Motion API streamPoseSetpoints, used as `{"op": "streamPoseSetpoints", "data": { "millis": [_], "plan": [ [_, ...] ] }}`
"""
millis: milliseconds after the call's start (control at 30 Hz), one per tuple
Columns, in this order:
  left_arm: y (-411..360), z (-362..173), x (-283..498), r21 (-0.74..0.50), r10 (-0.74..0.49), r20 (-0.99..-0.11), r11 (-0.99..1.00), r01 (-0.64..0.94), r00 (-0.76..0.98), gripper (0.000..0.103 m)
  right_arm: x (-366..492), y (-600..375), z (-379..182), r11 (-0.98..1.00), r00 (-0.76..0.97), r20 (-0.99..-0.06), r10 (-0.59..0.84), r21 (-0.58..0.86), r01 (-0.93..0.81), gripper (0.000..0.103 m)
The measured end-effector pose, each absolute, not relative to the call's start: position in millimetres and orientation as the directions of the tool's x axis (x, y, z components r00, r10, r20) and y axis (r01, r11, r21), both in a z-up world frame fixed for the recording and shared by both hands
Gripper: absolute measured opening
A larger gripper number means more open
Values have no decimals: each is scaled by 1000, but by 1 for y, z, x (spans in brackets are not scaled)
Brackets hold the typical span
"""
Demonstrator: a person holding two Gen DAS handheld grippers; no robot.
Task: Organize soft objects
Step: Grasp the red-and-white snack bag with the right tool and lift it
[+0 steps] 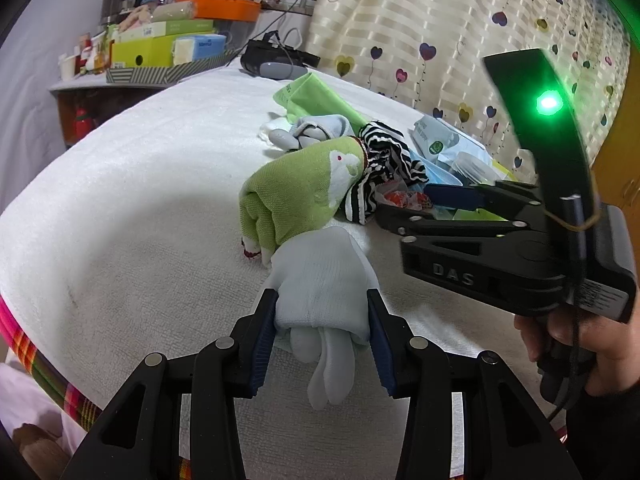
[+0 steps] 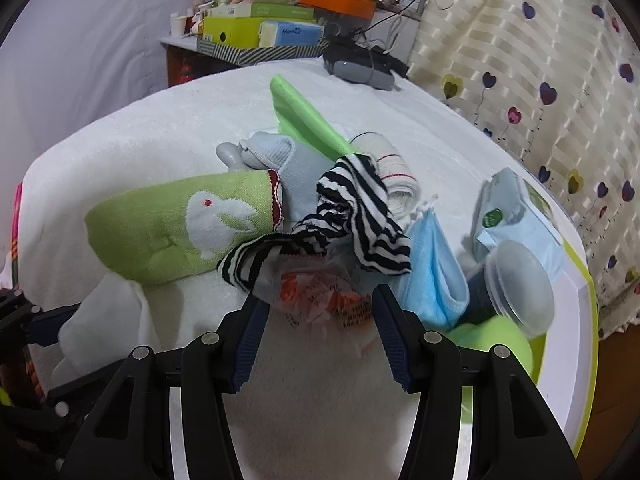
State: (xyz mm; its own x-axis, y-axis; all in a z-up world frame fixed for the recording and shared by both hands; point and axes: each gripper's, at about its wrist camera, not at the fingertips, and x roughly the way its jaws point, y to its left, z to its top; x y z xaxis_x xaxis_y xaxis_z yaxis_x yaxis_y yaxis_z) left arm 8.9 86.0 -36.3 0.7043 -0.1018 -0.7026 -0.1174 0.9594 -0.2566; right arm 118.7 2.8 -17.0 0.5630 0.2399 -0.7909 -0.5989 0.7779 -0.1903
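My left gripper [image 1: 322, 316] is shut on a white glove [image 1: 320, 276] lying on the white blanket [image 1: 140, 200]; the glove's fingers hang out between the pads. Just beyond it lies a green sock with a white rabbit [image 1: 296, 188], touching a black-and-white striped cloth [image 1: 384, 160]. In the right wrist view my right gripper [image 2: 316, 320] stands open over a crinkled clear packet with orange print [image 2: 320, 292], its pads apart from it. The striped cloth [image 2: 352, 220], green sock [image 2: 176, 228], a blue cloth [image 2: 432, 272] and a pale grey sock [image 2: 296, 168] are heaped behind.
A white tray with a green rim [image 2: 576, 320] at the right holds a wipes pack [image 2: 516, 220] and a round clear lid [image 2: 520, 284]. A folded green cloth [image 2: 304, 116] and a grey headset [image 2: 360, 68] lie further back. A cluttered shelf [image 2: 256, 28] and heart-patterned curtain [image 2: 520, 60] border the bed.
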Motion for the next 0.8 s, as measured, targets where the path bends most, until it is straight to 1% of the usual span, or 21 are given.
{"op": "streamPoseSetpoints", "data": {
  "millis": [33,67,100,133,200,300,500,800],
  "plan": [
    [86,-36,9,-257,-102,-703,959,-118,704,42,120,6,-18,775,561,-793,238,-193,-602,55],
    [87,-36,9,-258,-103,-703,959,-118,703,42,121,8,-18,772,564,-792,235,-200,-603,51],
    [86,-36,9,-259,-103,-703,959,-119,703,42,120,8,-18,768,567,-789,237,-205,-606,44],
    [86,-36,9,-259,-102,-703,958,-120,703,41,120,9,-18,766,567,-788,239,-207,-609,42],
    [85,-36,8,-258,-100,-703,959,-121,704,40,120,9,-16,764,571,-784,243,-208,-611,34],
    [84,-35,6,-260,-100,-703,958,-124,704,39,116,4,-13,765,574,-777,260,-197,-614,27],
    [82,-29,0,-266,-107,-696,957,-117,710,37,102,-9,-1,773,578,-748,326,-140,-618,25],
    [63,-12,-10,-239,-105,-671,968,-80,734,37,73,-43,22,795,585,-689,428,-20,-606,25]
  ]
}}
